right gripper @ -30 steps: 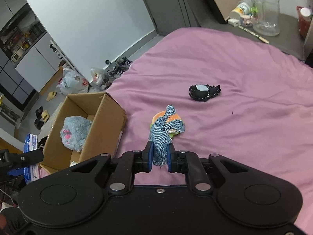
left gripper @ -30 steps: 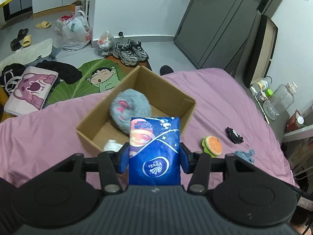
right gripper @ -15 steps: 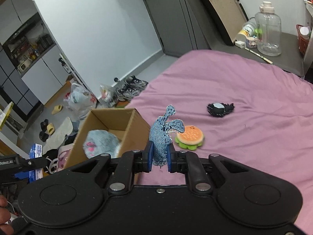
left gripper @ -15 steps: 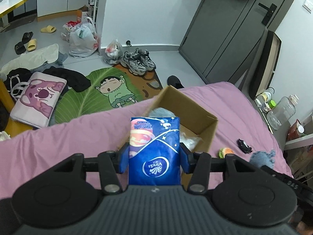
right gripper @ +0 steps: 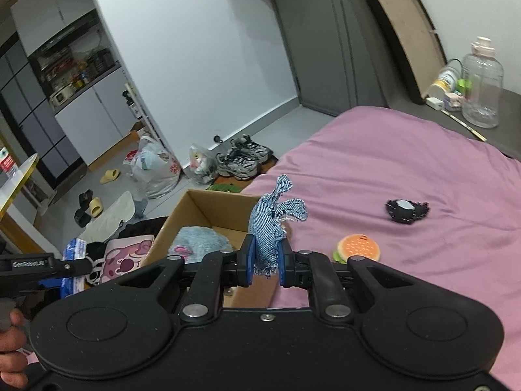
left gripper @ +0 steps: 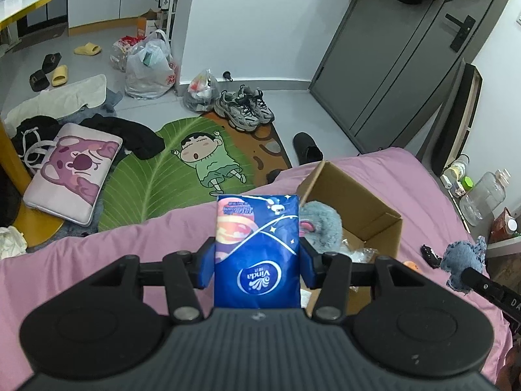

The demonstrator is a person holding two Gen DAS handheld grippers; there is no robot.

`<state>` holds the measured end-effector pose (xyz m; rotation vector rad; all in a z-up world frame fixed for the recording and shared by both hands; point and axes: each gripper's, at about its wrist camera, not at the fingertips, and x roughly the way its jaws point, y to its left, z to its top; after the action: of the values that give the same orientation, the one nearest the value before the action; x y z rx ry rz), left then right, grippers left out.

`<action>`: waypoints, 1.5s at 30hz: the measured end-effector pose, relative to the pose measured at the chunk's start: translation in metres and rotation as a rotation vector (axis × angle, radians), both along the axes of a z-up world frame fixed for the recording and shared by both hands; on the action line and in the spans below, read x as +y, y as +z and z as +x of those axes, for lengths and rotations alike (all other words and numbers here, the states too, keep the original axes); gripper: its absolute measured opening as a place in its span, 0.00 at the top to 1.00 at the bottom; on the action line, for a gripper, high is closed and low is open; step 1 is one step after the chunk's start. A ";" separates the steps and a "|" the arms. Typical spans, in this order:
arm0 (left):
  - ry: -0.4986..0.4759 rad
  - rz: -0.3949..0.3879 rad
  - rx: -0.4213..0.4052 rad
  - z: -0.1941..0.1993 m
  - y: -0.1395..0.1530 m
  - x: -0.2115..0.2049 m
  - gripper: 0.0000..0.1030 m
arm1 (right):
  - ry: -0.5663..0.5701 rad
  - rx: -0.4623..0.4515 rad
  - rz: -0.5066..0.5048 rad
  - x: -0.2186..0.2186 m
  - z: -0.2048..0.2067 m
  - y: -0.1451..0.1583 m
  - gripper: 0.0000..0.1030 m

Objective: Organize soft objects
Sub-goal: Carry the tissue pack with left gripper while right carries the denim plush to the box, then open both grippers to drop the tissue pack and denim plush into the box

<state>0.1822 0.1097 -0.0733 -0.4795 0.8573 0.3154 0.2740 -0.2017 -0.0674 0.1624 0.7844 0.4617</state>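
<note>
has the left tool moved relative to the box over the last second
Yes. The left tool, shut on the tissue pack, has pulled back and leftward: the box, centred behind the pack a second ago, now sits to its right.

A grey plush (left gripper: 320, 224) fills the cardboard box's (left gripper: 368, 208) near half; its far half lies open.

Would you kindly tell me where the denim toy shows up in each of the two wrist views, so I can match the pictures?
Left wrist view: the denim toy sits at the far right edge, on the tip of the right gripper.
Right wrist view: it stands at centre, clamped in the right gripper.
Shared landmark: the cardboard box with the grey plush inside.
</note>
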 end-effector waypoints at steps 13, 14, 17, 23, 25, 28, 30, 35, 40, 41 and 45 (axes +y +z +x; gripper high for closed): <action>-0.037 -0.068 0.035 0.027 -0.029 -0.003 0.51 | 0.057 0.014 0.026 0.025 0.011 -0.009 0.86; -0.043 -0.071 0.037 0.030 -0.031 -0.005 0.51 | 0.059 0.014 0.028 0.027 0.013 -0.009 0.86; -0.063 -0.084 0.049 0.039 -0.037 -0.011 0.51 | 0.060 0.021 0.034 0.033 0.020 -0.013 0.86; -0.097 -0.090 0.071 0.054 -0.044 -0.017 0.47 | 0.050 0.050 0.051 0.039 0.036 -0.021 0.86; -0.101 -0.099 0.072 0.057 -0.043 -0.017 0.40 | 0.048 0.057 0.065 0.039 0.041 -0.023 0.86; -0.091 -0.072 0.066 0.060 -0.037 -0.016 0.35 | 0.049 0.061 0.071 0.044 0.047 -0.025 0.86; -0.088 -0.056 0.063 0.059 -0.033 -0.017 0.34 | 0.051 0.064 0.071 0.047 0.050 -0.027 0.86; -0.070 -0.046 0.074 0.059 -0.031 -0.015 0.34 | 0.071 0.067 0.056 0.051 0.048 -0.028 0.65; -0.082 -0.026 0.081 0.054 -0.027 -0.020 0.34 | 0.055 0.066 0.055 0.046 0.045 -0.019 0.53; -0.086 -0.019 0.078 0.053 -0.025 -0.023 0.34 | 0.048 0.067 0.058 0.043 0.044 -0.016 0.51; -0.104 0.012 0.054 0.050 -0.014 -0.034 0.25 | 0.023 0.067 0.051 0.035 0.041 -0.009 0.41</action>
<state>0.2321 0.0759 -0.0878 -0.4150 0.9290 0.2390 0.3147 -0.1670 -0.0765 0.2177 0.8416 0.4999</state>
